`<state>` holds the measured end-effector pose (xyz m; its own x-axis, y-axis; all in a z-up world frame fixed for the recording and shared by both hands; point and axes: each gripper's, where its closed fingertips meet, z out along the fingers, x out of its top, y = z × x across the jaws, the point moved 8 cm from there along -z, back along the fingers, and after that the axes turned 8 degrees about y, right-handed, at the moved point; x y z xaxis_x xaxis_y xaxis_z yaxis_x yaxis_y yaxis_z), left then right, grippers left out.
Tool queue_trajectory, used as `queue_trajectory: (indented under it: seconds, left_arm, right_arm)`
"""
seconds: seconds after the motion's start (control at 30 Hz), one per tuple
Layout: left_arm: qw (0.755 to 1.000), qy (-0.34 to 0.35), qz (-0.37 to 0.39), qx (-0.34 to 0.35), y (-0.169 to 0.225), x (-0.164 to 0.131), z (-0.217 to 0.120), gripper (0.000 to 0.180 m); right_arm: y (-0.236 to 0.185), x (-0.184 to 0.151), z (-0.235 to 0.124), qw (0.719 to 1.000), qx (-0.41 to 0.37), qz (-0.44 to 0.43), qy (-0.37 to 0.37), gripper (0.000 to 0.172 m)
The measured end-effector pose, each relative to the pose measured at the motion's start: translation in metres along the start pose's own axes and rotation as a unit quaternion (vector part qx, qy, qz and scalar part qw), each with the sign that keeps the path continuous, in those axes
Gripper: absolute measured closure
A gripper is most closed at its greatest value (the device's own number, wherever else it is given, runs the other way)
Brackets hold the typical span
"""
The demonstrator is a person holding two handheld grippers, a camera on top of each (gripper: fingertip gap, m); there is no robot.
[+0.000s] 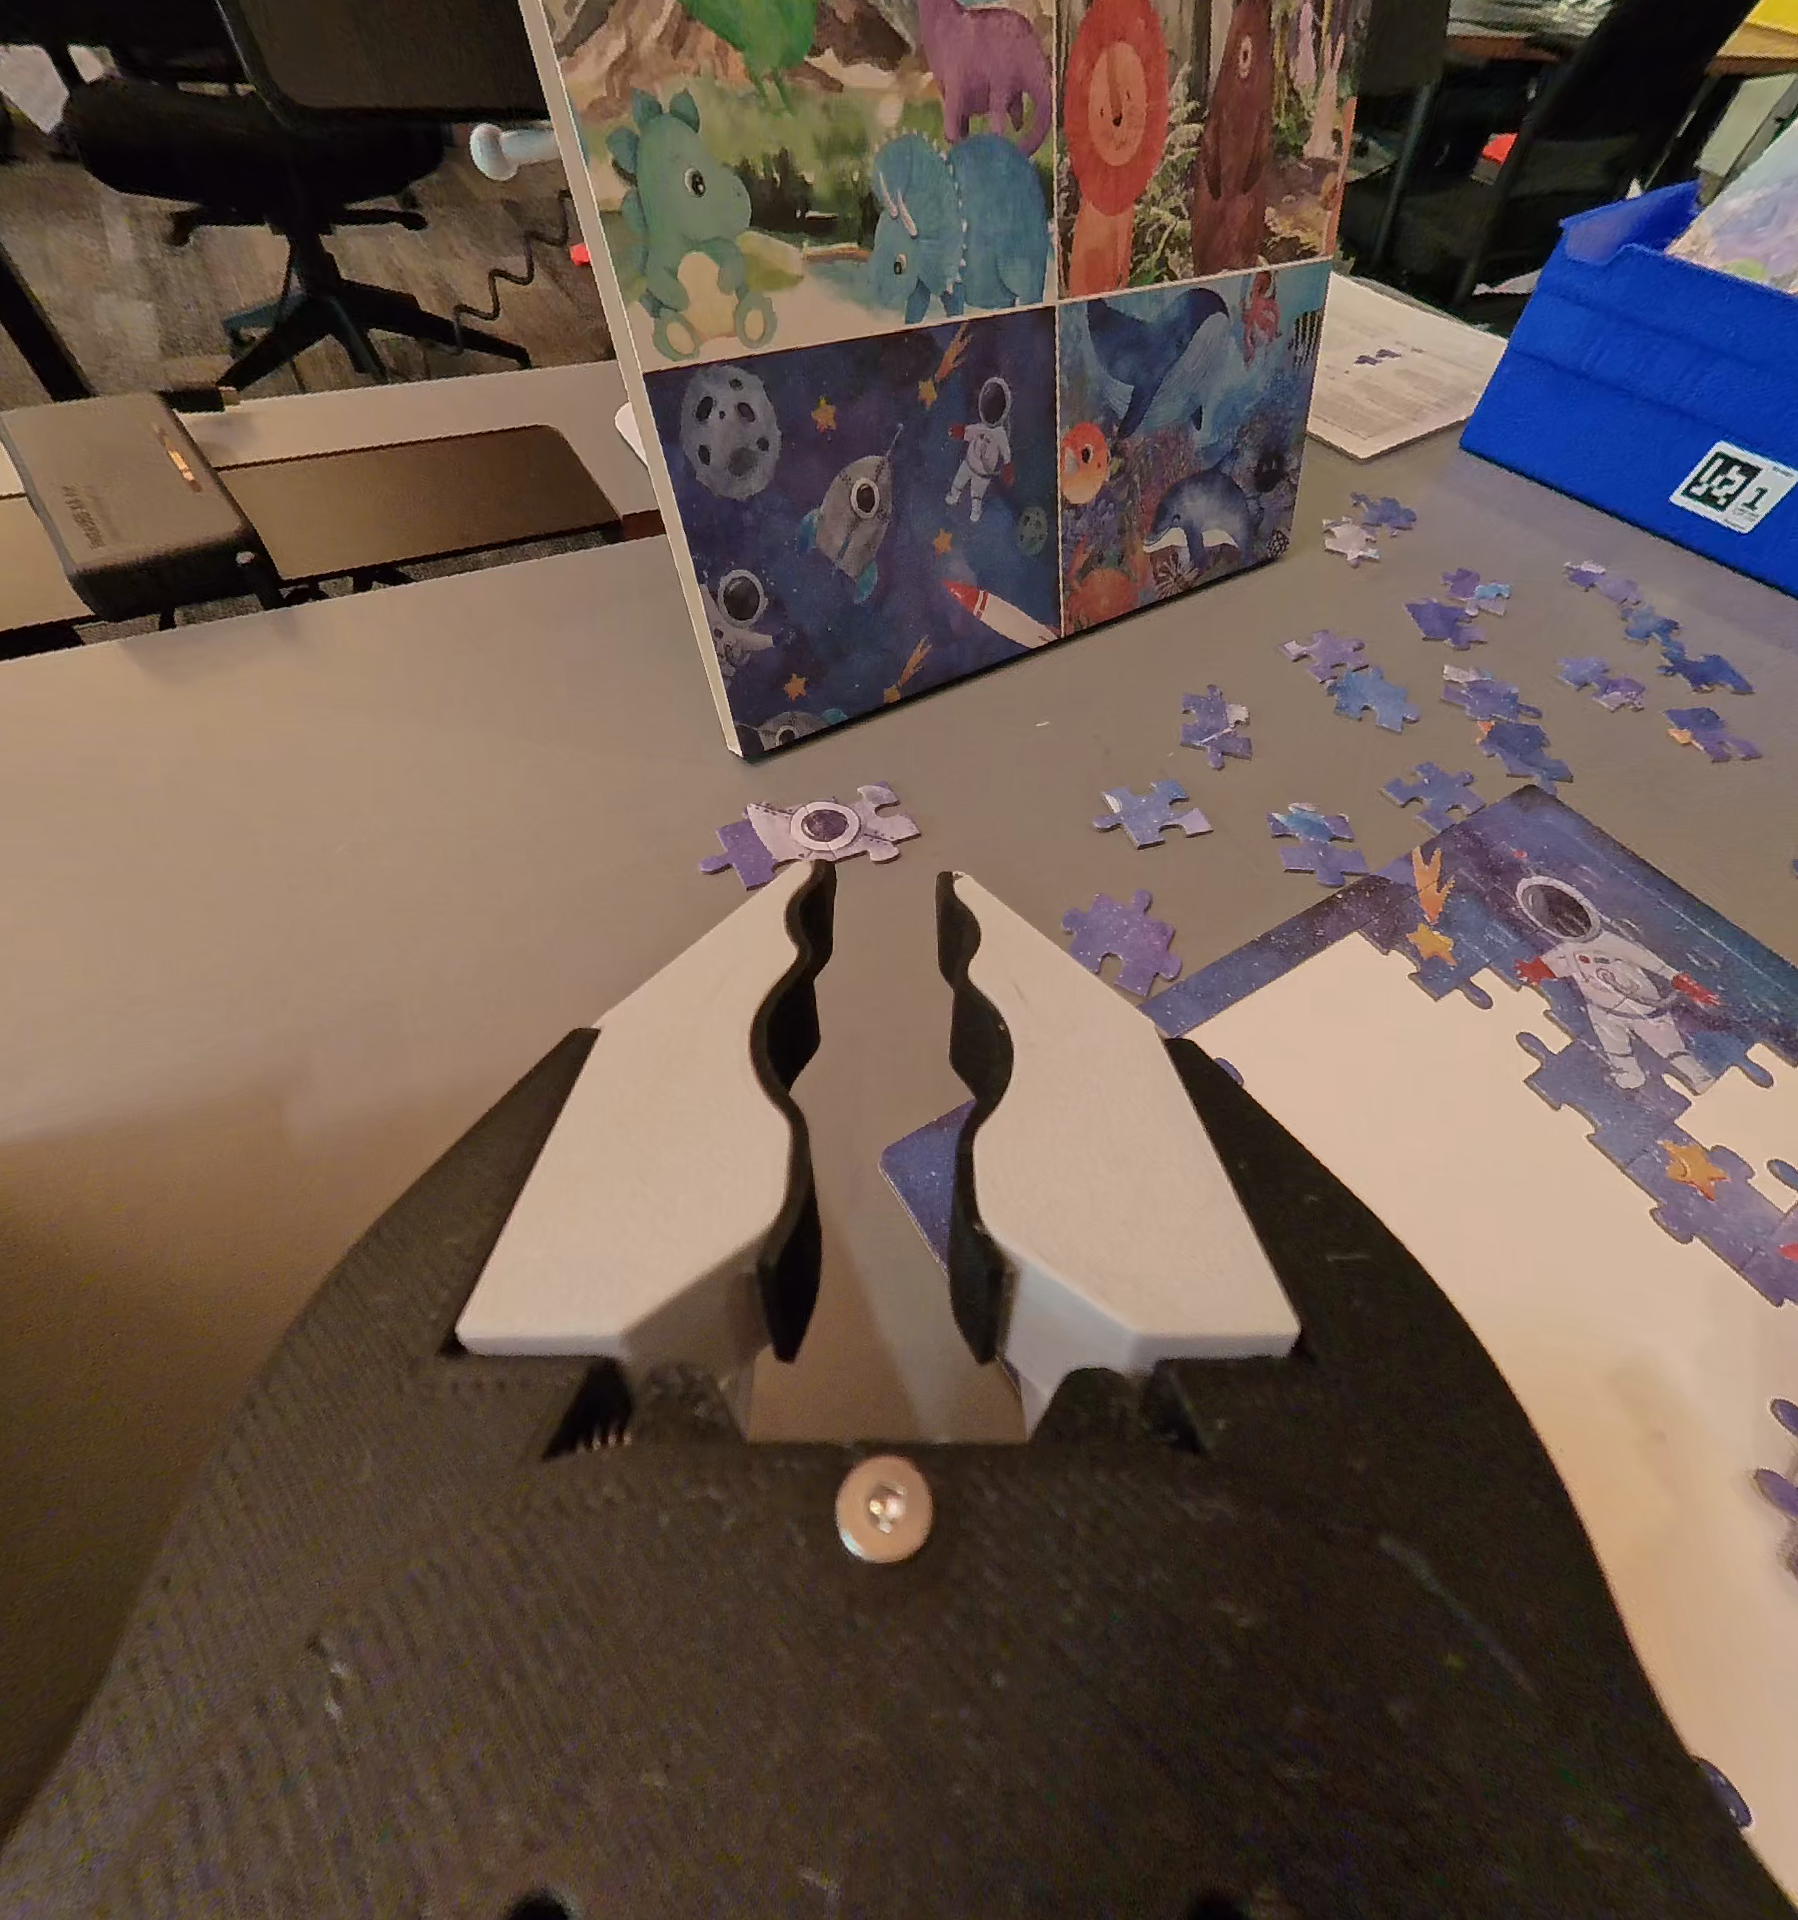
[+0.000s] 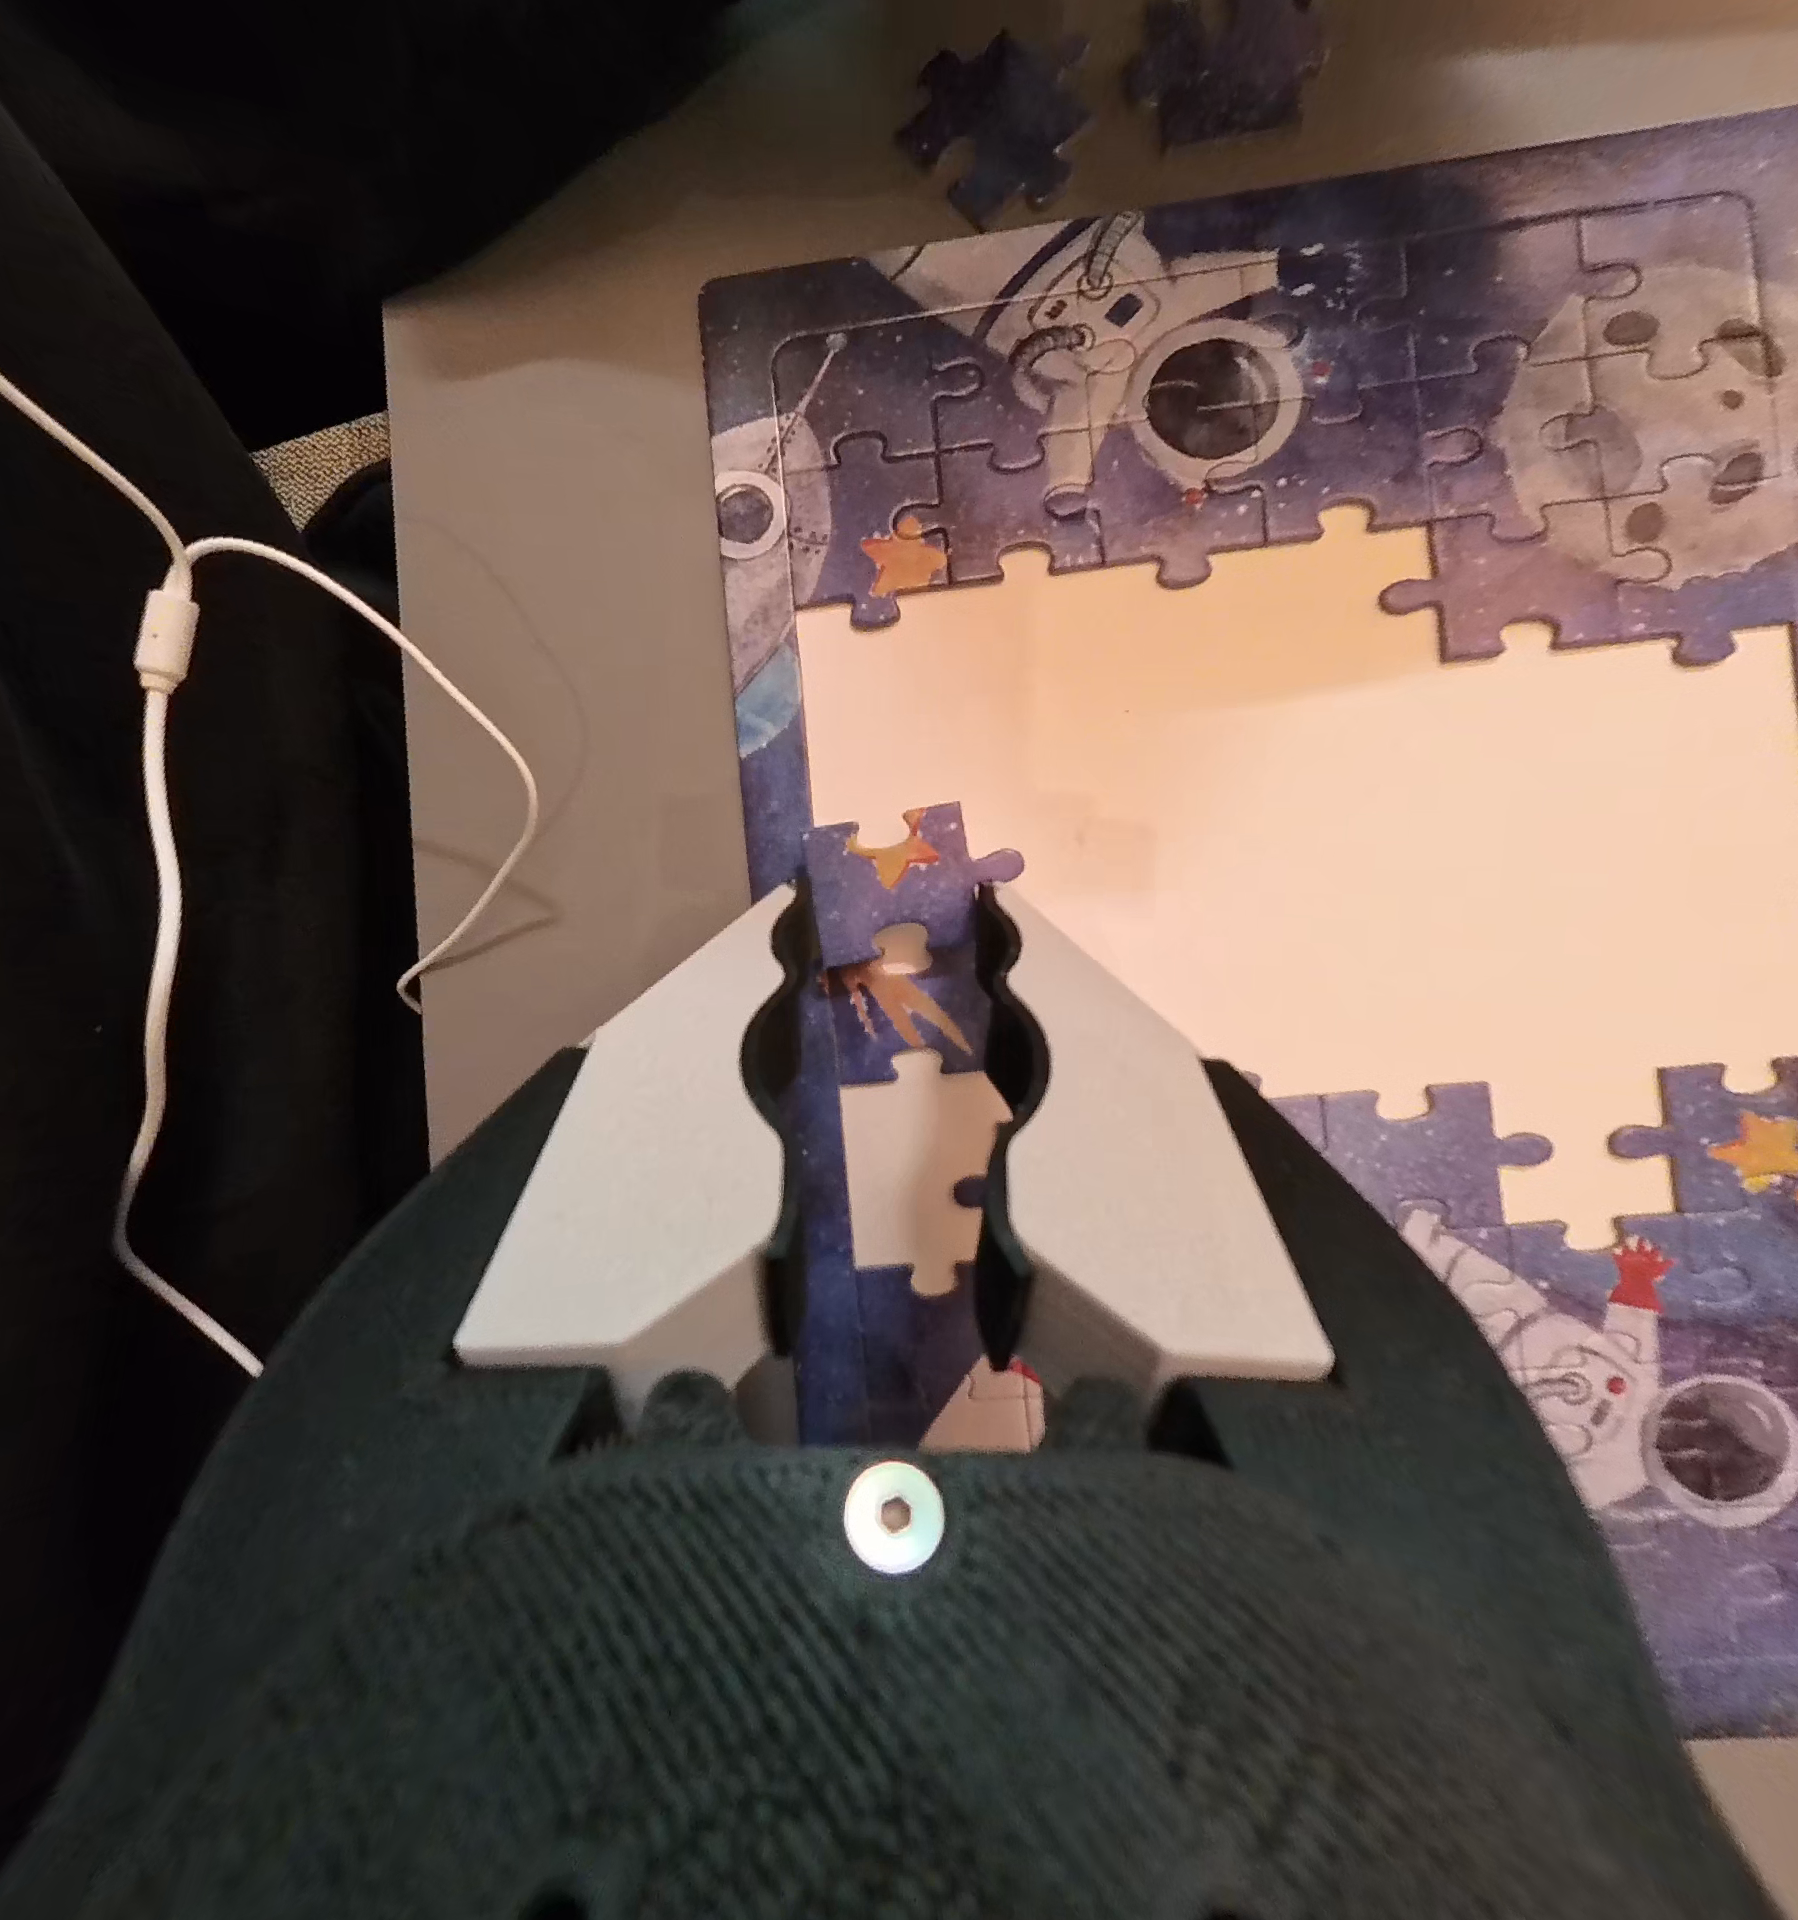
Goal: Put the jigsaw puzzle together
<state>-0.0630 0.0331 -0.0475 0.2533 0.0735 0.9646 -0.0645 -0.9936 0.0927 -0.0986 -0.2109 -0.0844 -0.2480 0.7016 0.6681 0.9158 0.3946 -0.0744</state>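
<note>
Leftmost, a grey case [image 1: 116,499] sits on a side bench past the table's [image 1: 355,883] left edge. Nearer the middle, the left gripper [image 1: 884,883] hovers low over bare grey top with its fingers [image 1: 801,935] parted and nothing between them. Just beyond their tips lies a pale joined pair of pieces [image 1: 822,831], and behind that a picture box [image 1: 936,416] stands upright toward the far edge. Rightward, loose pieces [image 1: 1477,686] are scattered toward the blue bin [image 1: 1643,343] at the far right corner.

At the near edge rests the puzzle tray [image 2: 739,623], partly filled, with a wide blank middle. The right gripper [image 2: 895,894] hangs over the tray's left border, its fingers [image 2: 999,935] clamped on a blue piece [image 2: 895,883] with an orange star, held by its two side edges and standing above the board. A white cable [image 2: 162,644] trails off the table's left side there.

The grip looks thin, I judge: only the edges are pinched, so the piece could twist or pop out if pressed down at an angle. It also overlaps the raised border, so it might catch there. Pushing hard may slide the tray toward the near edge, and the left fingers could nudge the joined pair apart.
</note>
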Motion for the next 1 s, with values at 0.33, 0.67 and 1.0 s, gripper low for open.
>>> queue_trajectory:
  seconds: [0.33, 0.67, 1.0]
  left_arm:
    - [1.0, 0.0, 0.0, 0.0, 0.0, 0.0, 0.0, 0.163]
    - [1.0, -0.003, 0.0, 0.0, 0.0, -0.001, 0.001, 0.162]
    - [1.0, -0.005, -0.001, 0.0, -0.001, -0.001, 0.0, 0.162]
  right_arm:
    - [0.016, -0.002, -0.01, 0.999, -0.035, -0.006, 0.001, 0.142]
    - [0.068, -0.022, -0.041, 0.994, -0.106, 0.022, 0.009, 0.142]
    - [0.087, -0.019, -0.026, 0.993, -0.114, 0.031, 0.016, 0.142]
